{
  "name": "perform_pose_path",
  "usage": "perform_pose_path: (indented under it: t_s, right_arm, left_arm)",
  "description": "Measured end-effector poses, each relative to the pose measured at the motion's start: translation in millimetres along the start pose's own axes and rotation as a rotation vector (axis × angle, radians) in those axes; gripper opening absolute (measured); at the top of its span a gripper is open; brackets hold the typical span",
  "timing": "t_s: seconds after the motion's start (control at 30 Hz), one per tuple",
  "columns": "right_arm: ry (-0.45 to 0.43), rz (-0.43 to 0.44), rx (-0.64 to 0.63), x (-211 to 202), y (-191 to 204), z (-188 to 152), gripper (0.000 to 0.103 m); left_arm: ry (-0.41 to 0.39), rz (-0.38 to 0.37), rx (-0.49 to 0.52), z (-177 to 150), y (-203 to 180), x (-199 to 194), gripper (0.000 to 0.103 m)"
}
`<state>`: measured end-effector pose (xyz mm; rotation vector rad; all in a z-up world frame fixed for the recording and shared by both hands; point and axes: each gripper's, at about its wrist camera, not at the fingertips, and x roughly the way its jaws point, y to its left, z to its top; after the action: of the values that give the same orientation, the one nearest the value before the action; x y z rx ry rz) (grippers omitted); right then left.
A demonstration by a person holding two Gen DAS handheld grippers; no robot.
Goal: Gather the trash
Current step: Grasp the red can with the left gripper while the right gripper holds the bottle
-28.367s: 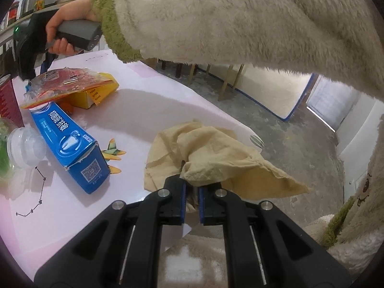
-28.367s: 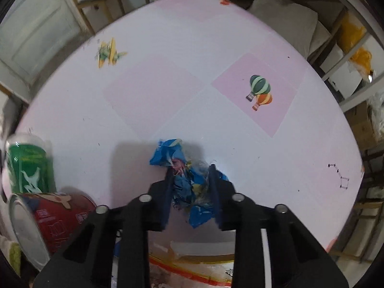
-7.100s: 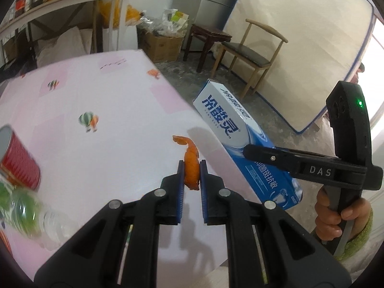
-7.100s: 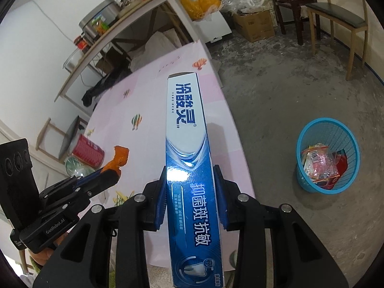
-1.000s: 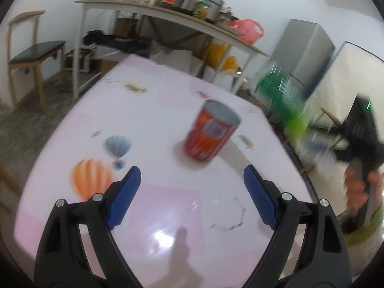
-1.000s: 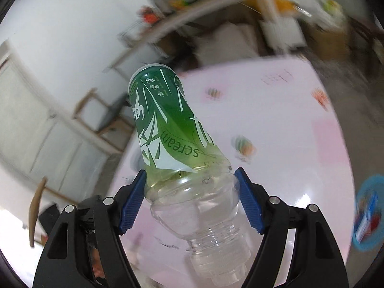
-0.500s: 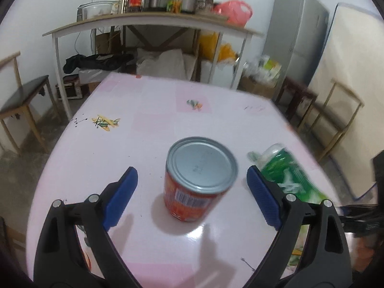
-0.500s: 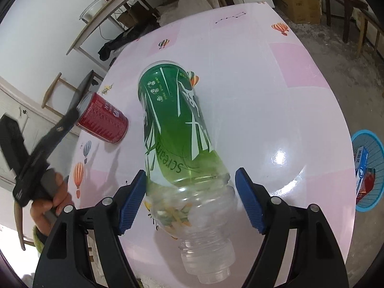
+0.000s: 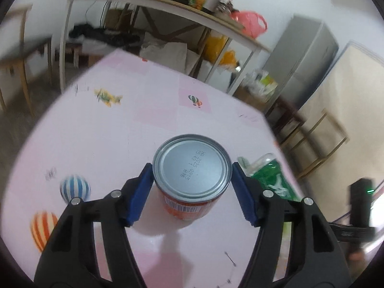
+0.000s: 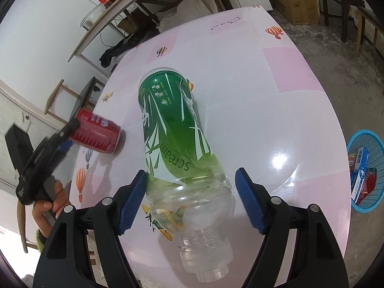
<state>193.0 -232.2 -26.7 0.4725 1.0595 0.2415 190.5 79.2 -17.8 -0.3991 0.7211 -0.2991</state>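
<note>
A red tin can with a silver lid stands upright on the pink table. My left gripper is around it, with a blue pad close on each side of the can. In the right wrist view the can shows at the left with the left gripper on it. A green-labelled plastic bottle lies between the pads of my right gripper. The left pad touches it and the right pad stands clear. The bottle also shows in the left wrist view.
A blue waste basket with a toothpaste box and wrappers stands on the floor at the right. A long shelf table with jars is behind. Wooden chairs stand to the right of the pink table.
My left gripper has moved forward and closed in around the red can. My right gripper with the green bottle has come lower over the table.
</note>
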Motion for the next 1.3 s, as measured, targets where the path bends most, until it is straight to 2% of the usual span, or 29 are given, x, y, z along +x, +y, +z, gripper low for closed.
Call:
perform_pose_path:
  t_s: [0.1,0.2,0.43,0.53,0.63,0.7,0.73,0.83,0.93,1.0,1.03,1.1,1.13,1.23,1.3]
  right_arm:
    - [0.000,-0.002,-0.003,1,0,1,0.073]
    - [0.000,-0.002,0.001,1,0,2,0.073]
    - [0.004,-0.003,0.005,1,-2,4,0.073]
    - [-0.001,-0.008,0.003,-1,-1,5,0.073]
    - [-0.005,-0.009,0.005,-3,-1,5,0.073]
    - [-0.004,-0.008,0.008,-3,-1,4,0.073]
    - [-0.003,-0.008,0.009,-3,-1,4,0.073]
    - [-0.002,-0.008,0.006,-4,-1,2,0.073]
    - [-0.005,-0.006,0.006,-4,0,1,0.073]
    - [-0.008,-0.004,0.007,-5,1,1,0.073]
    - [-0.009,-0.003,0.008,-5,1,2,0.073]
    - [-0.010,0.000,0.007,-6,1,2,0.073]
    - [-0.012,0.001,0.007,-6,0,2,0.073]
    - [-0.012,0.005,0.009,-5,0,2,0.073]
    - [-0.010,0.015,0.015,-5,-1,2,0.073]
  left_arm:
    - [-0.017,-0.069,-0.069,-14,20,-15,0.062]
    - [-0.023,-0.098,-0.116,-29,36,-29,0.061]
    - [0.023,-0.114,-0.142,-57,52,-52,0.064]
    - [0.054,-0.086,-0.120,-66,50,-60,0.074]
    - [0.040,-0.044,-0.056,-62,42,-65,0.084]
    - [0.058,-0.015,0.020,-55,32,-60,0.085]
    - [0.092,0.001,0.060,-50,25,-52,0.087]
    - [0.265,0.061,0.182,-41,4,-17,0.088]
    - [0.357,0.027,0.249,-39,-12,8,0.088]
    - [0.406,0.031,0.313,-43,-24,20,0.088]
    - [0.419,0.035,0.342,-45,-30,24,0.086]
    - [0.447,0.011,0.378,-49,-38,29,0.076]
    - [0.455,-0.007,0.377,-50,-41,30,0.066]
    - [0.425,-0.007,0.348,-50,-41,29,0.065]
    - [0.361,-0.012,0.329,-50,-40,19,0.065]
